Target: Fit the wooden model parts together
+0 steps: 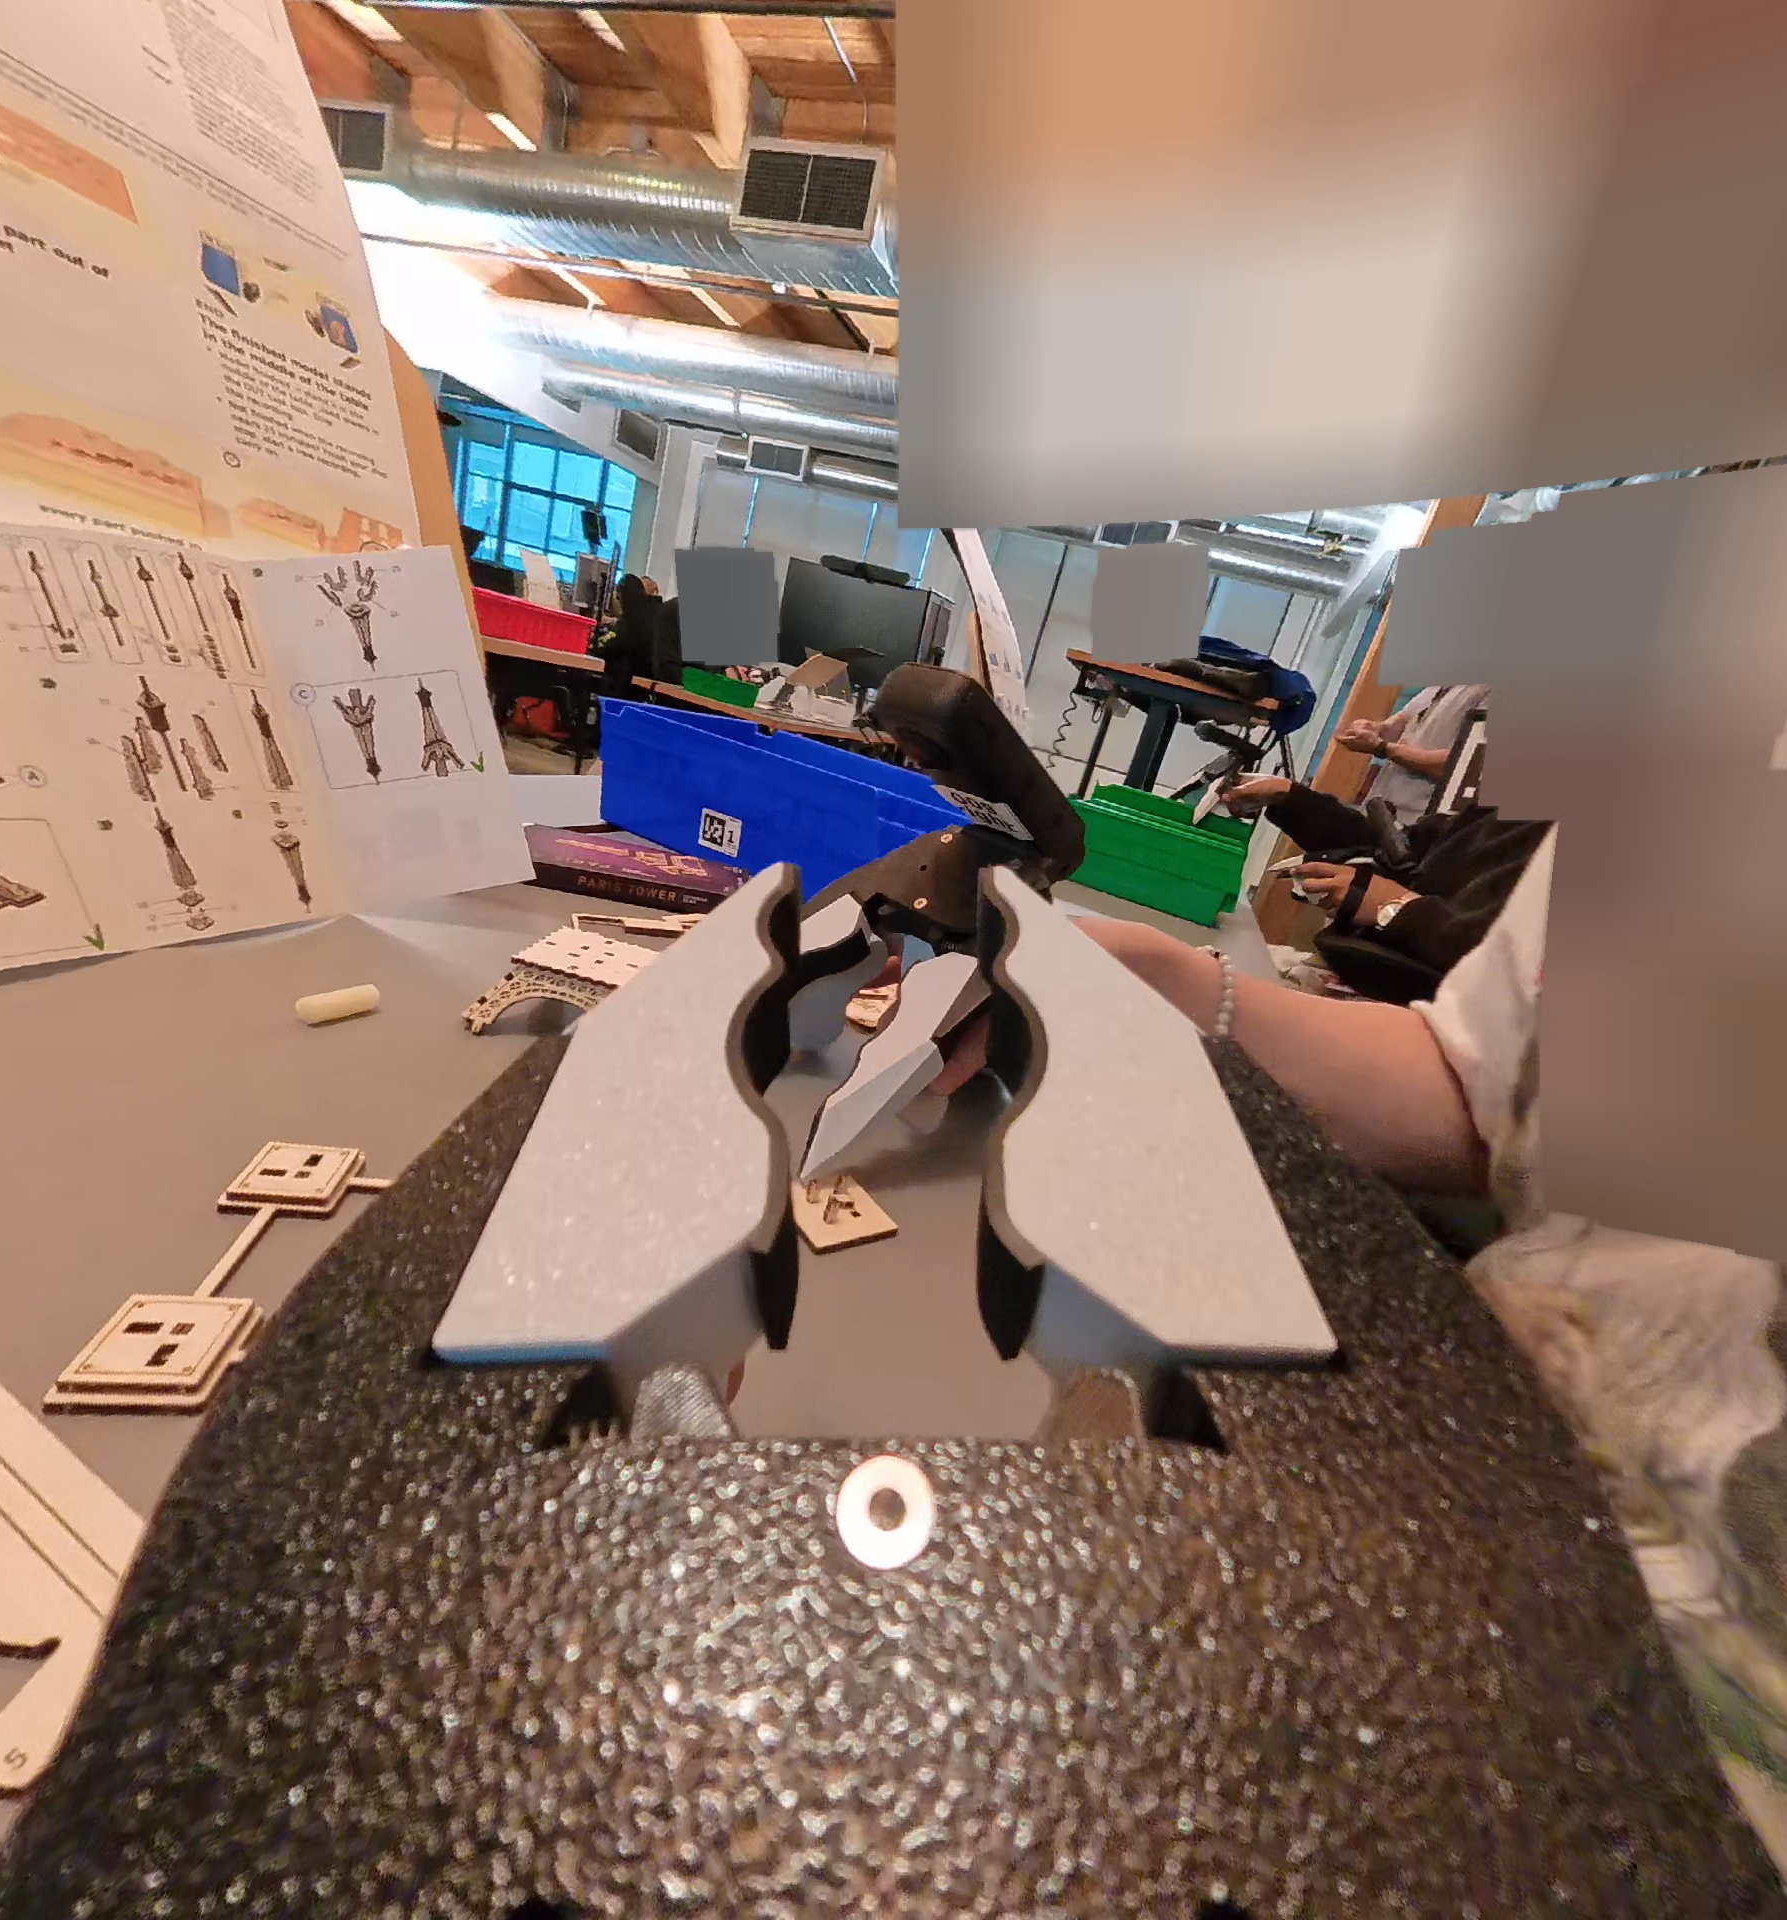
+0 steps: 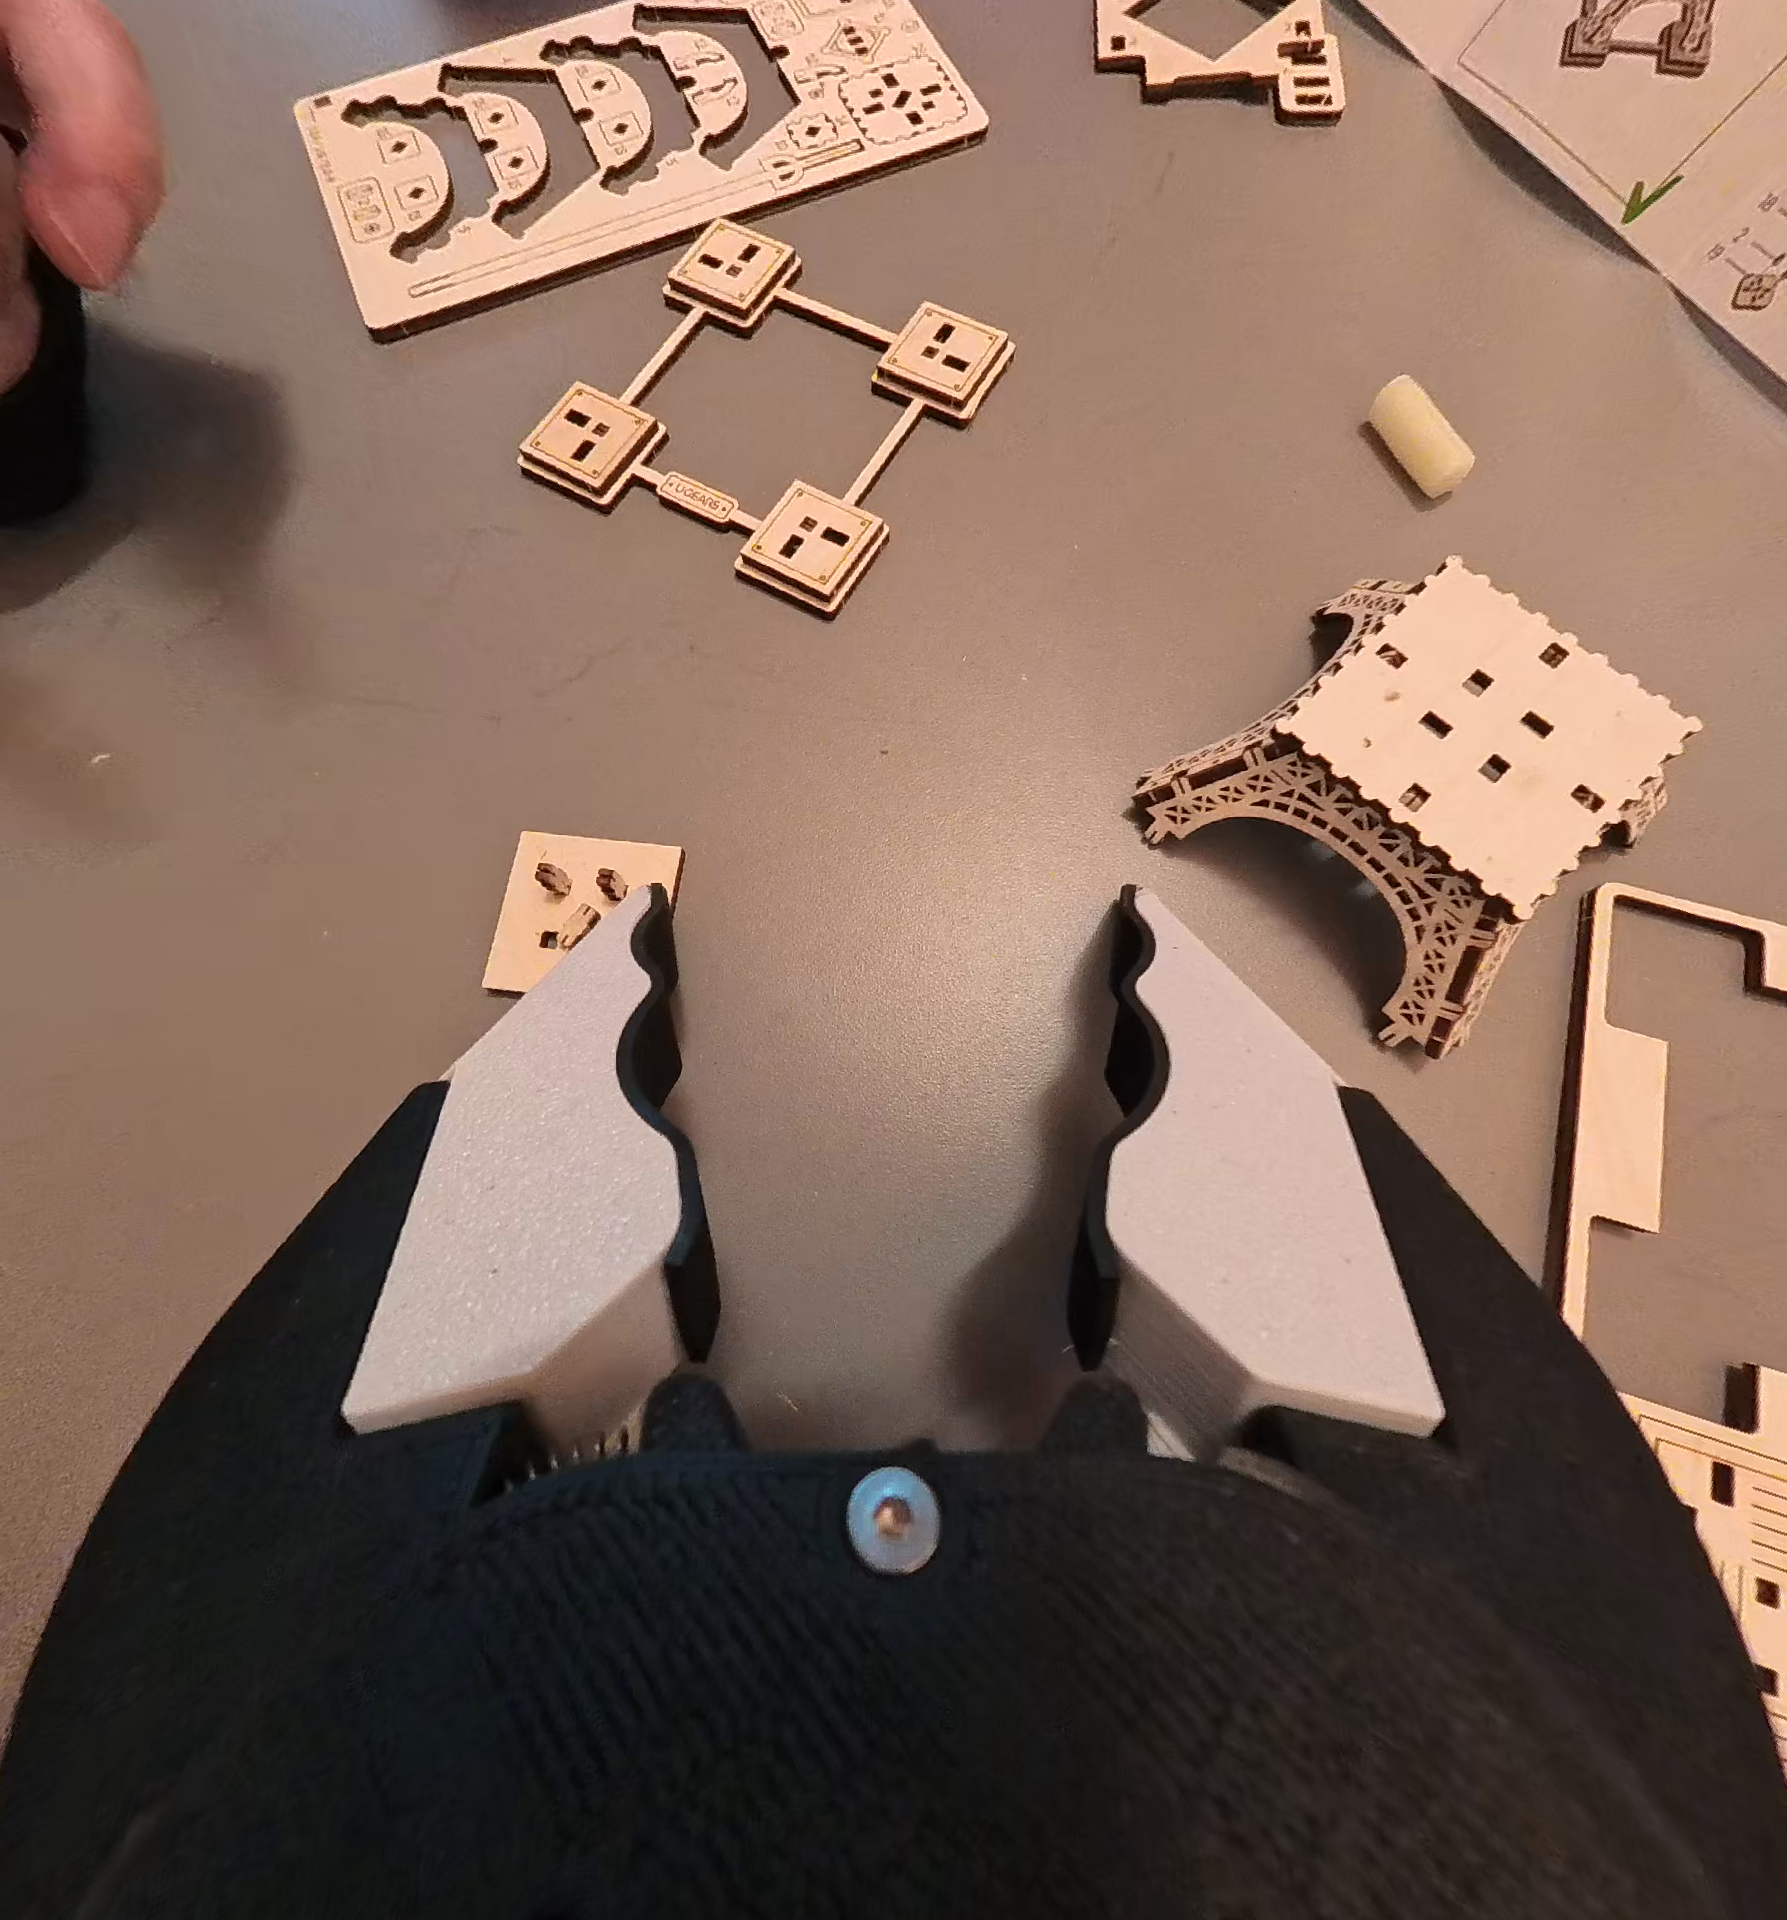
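My right gripper (image 2: 894,914) is open and empty, low over the grey table (image 2: 868,727). Its left fingertip overlaps a small square wooden plate (image 2: 567,904) with cut slots. In the left wrist view that plate (image 1: 853,1216) lies flat with the right gripper's finger (image 1: 889,1081) touching its near edge. My left gripper (image 1: 889,904) is open and empty, and faces the right gripper across the plate. A latticed tower base with arched legs (image 2: 1440,779) stands to the right and also shows in the left wrist view (image 1: 567,966). A flat frame of four linked square pads (image 2: 764,416) lies ahead.
A punched-out part sheet (image 2: 640,135) lies at the far side, with more sheets at the right (image 2: 1606,1091). A pale wax stick (image 2: 1419,436) lies loose. Instruction pages (image 1: 141,520), a blue bin (image 1: 764,800) and a person's forearm (image 1: 1336,1060) border the table.
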A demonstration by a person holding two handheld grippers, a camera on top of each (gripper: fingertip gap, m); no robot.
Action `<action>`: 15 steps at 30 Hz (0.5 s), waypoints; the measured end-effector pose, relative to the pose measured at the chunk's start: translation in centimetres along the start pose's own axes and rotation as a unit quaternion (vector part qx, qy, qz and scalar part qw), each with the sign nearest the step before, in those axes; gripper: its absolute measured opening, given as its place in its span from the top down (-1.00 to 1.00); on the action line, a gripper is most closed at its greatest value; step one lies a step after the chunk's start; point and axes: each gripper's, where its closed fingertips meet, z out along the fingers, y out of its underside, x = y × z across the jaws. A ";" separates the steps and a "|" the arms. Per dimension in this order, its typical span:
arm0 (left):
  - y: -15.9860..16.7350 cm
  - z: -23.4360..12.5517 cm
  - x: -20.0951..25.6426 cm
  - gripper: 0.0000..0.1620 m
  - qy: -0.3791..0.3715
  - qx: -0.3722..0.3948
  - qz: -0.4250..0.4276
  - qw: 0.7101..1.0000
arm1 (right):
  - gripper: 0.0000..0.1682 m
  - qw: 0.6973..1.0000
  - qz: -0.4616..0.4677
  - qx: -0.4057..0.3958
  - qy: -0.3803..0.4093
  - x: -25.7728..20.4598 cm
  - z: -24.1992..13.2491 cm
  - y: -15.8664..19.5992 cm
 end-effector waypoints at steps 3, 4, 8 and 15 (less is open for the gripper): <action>0.0 0.1 0.1 0.62 -0.009 -0.001 0.016 1.000 | 0.02 1.000 0.000 0.000 0.000 0.0 0.0 0.0; 0.1 0.1 0.1 0.62 -0.014 -0.001 0.021 1.000 | 0.02 1.000 0.000 0.000 0.000 0.0 0.0 0.0; 0.2 0.2 0.0 0.62 -0.029 -0.004 0.039 0.999 | 0.02 1.000 0.000 0.000 0.000 0.0 0.0 0.0; 1.2 1.1 0.3 0.62 -0.031 -0.038 0.066 0.997 | -0.05 1.000 -0.003 0.005 0.006 0.0 -0.3 0.0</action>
